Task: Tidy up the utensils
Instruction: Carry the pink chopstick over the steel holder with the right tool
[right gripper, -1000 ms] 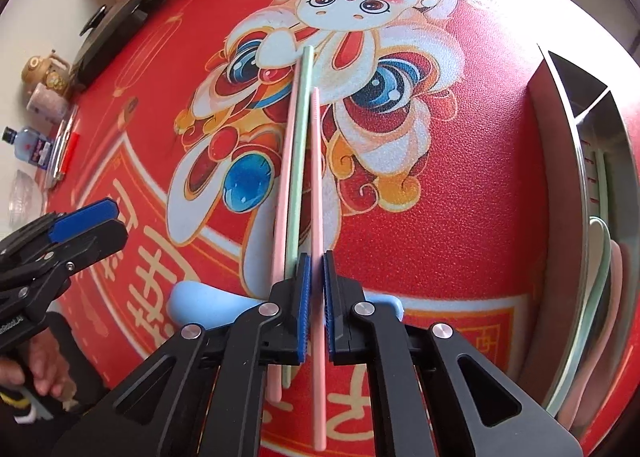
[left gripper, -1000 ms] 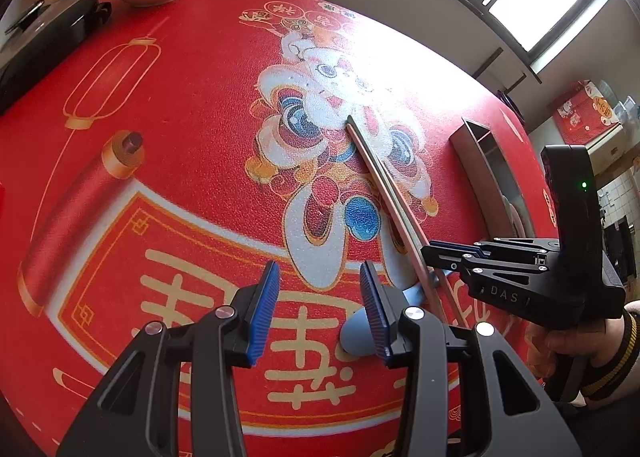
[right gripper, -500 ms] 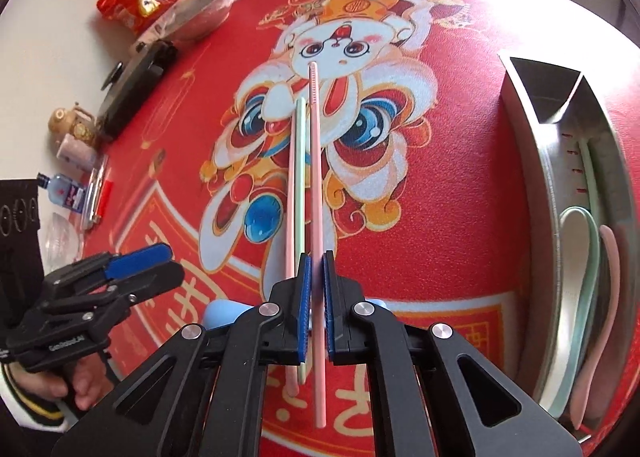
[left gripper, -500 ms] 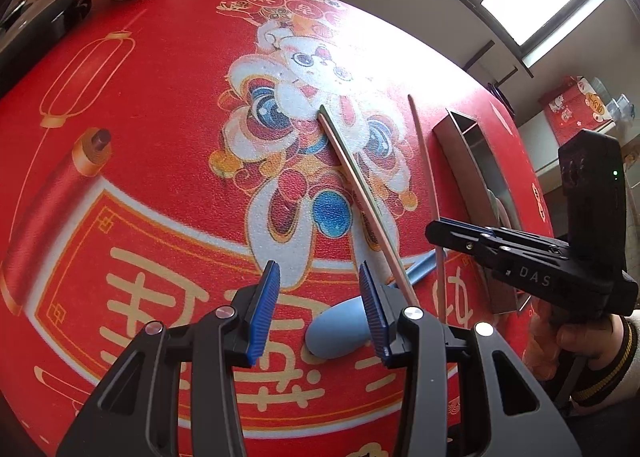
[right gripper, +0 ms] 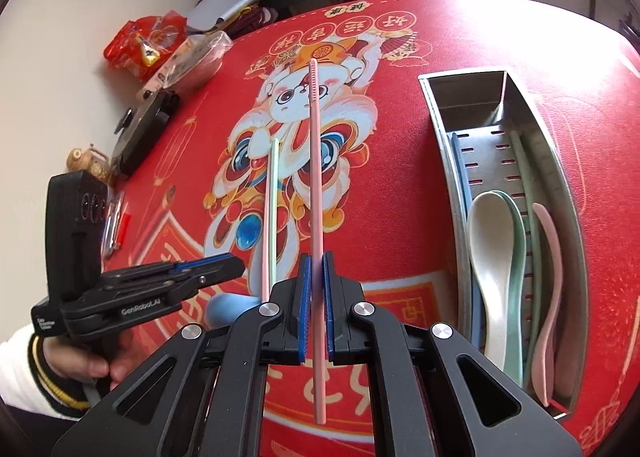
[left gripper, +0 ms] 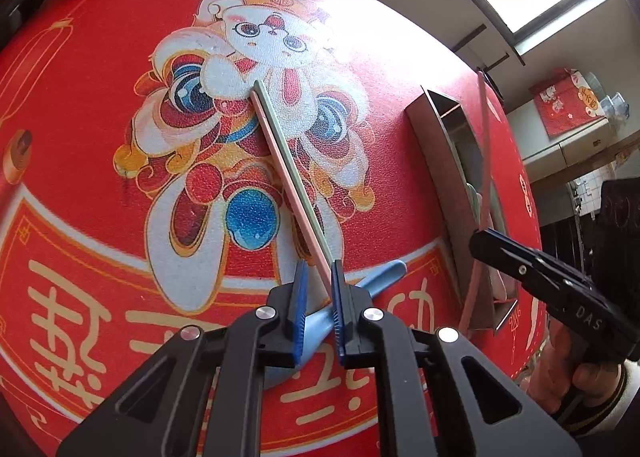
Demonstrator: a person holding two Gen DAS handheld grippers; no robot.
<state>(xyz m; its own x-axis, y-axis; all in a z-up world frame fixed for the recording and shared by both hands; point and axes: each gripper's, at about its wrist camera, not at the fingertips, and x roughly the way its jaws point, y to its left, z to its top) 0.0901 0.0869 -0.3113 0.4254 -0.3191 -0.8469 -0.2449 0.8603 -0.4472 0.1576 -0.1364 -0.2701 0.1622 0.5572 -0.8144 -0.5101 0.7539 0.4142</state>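
1. the right claw (right gripper: 315, 307) is clamped on a pink chopstick (right gripper: 314, 185), held off the red surface (right gripper: 400, 185) left of the steel tray (right gripper: 568, 185).
2. the left claw (left gripper: 319, 311) has just been closing; its pads look clamped on the near end of the pink and green chopsticks (left gripper: 286, 161) lying left of the tray, over a blue spoon (left gripper: 380, 277).

Right gripper (left gripper: 480, 235) side: "DAS"
Left gripper (right gripper: 236, 269) side: "GenRobot.AI"; a smaller label at its rear is too small to read
Red mat (right gripper: 400, 129): Chinese characters in round medallions at the top and large gold ones along the bottom
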